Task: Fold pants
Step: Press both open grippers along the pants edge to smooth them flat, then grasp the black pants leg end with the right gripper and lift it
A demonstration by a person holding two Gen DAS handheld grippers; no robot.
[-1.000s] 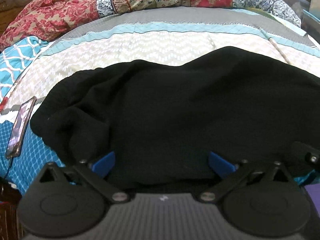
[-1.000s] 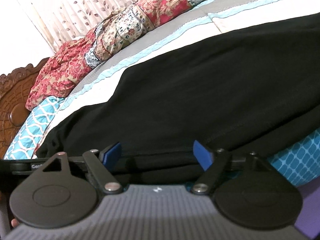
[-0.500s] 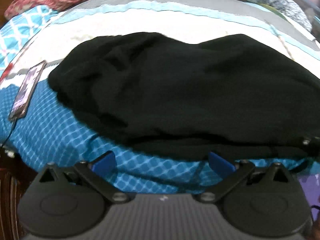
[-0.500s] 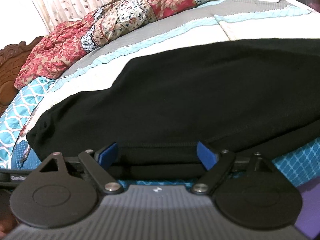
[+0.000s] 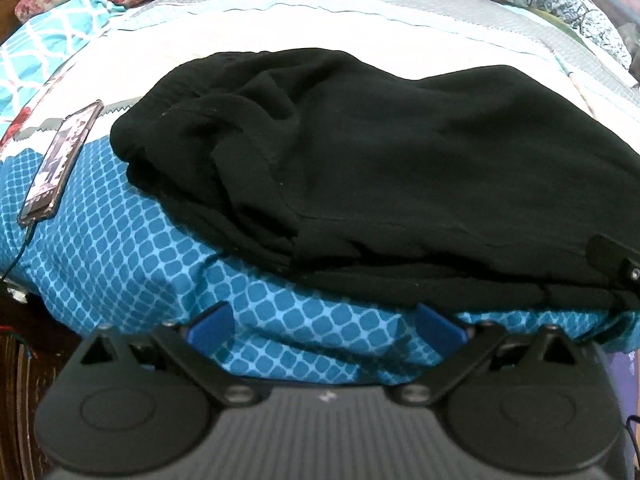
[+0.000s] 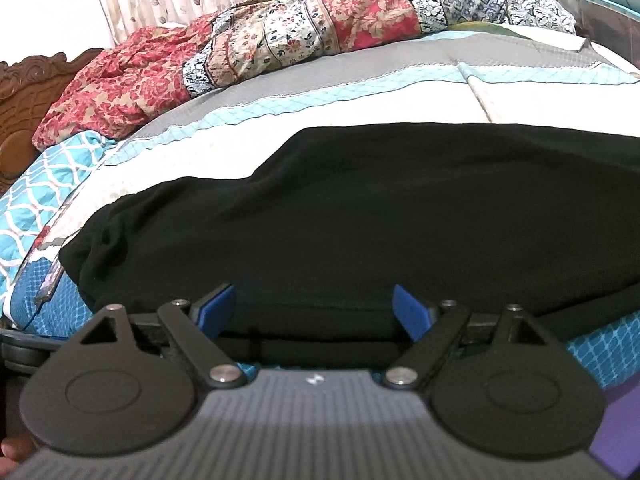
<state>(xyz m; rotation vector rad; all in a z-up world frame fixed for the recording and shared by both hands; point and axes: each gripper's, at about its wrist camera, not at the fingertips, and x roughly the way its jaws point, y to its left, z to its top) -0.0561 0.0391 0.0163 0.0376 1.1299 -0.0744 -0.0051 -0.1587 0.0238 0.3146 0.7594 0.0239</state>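
Patterned bed [image 5: 120,264], black pants [image 5: 400,168] folded on it, phone [image 5: 60,160] beside, quilt [image 6: 240,52] behind

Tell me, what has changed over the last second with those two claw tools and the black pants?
The left gripper has backed away: its open blue fingers lay over the black pants, now they hang over the blue patterned sheet in front of them. The right gripper also drew back a little, open and holding nothing. The pants stayed folded on the bed, and the phone kept its place beside them.

Soft even indoor light, strong fisheye bending at edges, slight blur throughout, black fabric lacking detail, washed-out white sheet
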